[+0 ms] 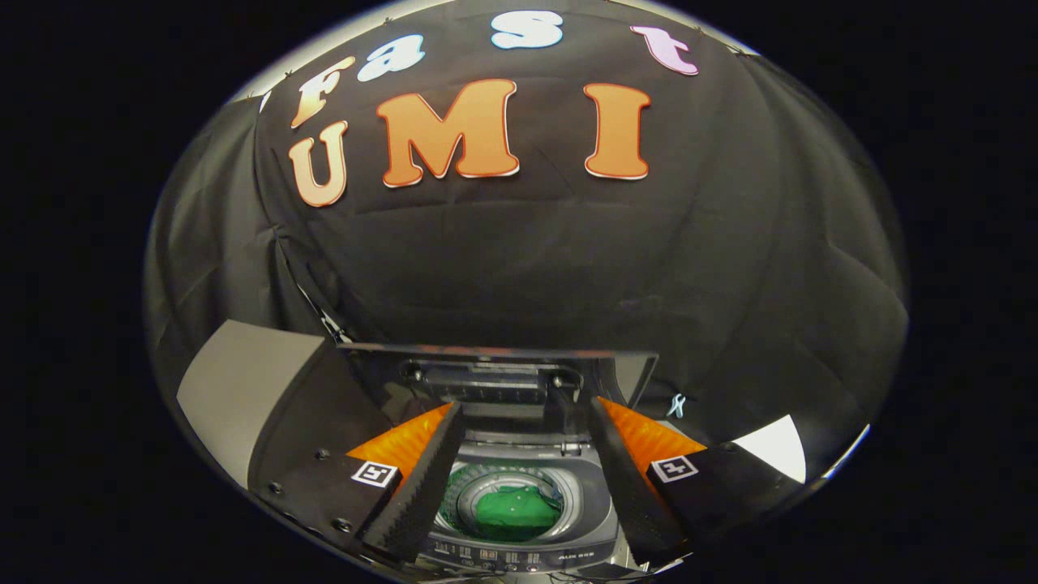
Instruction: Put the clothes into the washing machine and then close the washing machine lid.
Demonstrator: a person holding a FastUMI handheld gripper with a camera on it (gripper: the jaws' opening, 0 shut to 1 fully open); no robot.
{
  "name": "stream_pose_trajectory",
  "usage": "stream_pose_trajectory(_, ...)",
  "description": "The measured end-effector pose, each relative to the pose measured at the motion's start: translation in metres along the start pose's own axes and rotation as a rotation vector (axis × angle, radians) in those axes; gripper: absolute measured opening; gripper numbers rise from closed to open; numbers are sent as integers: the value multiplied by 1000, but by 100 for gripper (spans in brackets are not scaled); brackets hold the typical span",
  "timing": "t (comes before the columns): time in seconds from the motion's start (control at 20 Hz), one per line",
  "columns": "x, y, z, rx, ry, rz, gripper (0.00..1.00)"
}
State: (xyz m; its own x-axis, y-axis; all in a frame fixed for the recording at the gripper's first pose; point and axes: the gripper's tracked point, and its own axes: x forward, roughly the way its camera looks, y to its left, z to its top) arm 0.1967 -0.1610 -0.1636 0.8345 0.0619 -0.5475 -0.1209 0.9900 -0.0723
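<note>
Gripper view, looking forward and down along both fingers. The gripper (519,478) is spread wide w/ nothing between its fingers; neither touches any object. Seen through the gap between them is a small top-loading washing machine (596,519), w/ its round drum opening just ahead of and below the fingertips. A green garment (516,513) lies bunched inside the drum, resting low at its centre (so the loading part of the task looks done). The lid (495,377) stands raised behind the drum, hinged at the back edge, its shiny underside facing the camera and leaning against nothing visible. A row of buttons (486,555) runs along the machine's near edge, too small to read. Behind everything hangs a black cloth wall (527,259). A pale grey surface (235,381) sits off to the left of the machine.

Judgement: the gripper is likely held high and spread because the garment is out of its hold and the lid comes next. The upright lid needs a push or pull forward from its top edge, approx. straight ahead beyond the fingers.
</note>
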Motion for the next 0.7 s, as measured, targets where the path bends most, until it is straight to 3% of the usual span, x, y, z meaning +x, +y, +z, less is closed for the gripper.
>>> stream_pose_trajectory(0.7, 72, 15, 40, 22, -53, -20, 98)
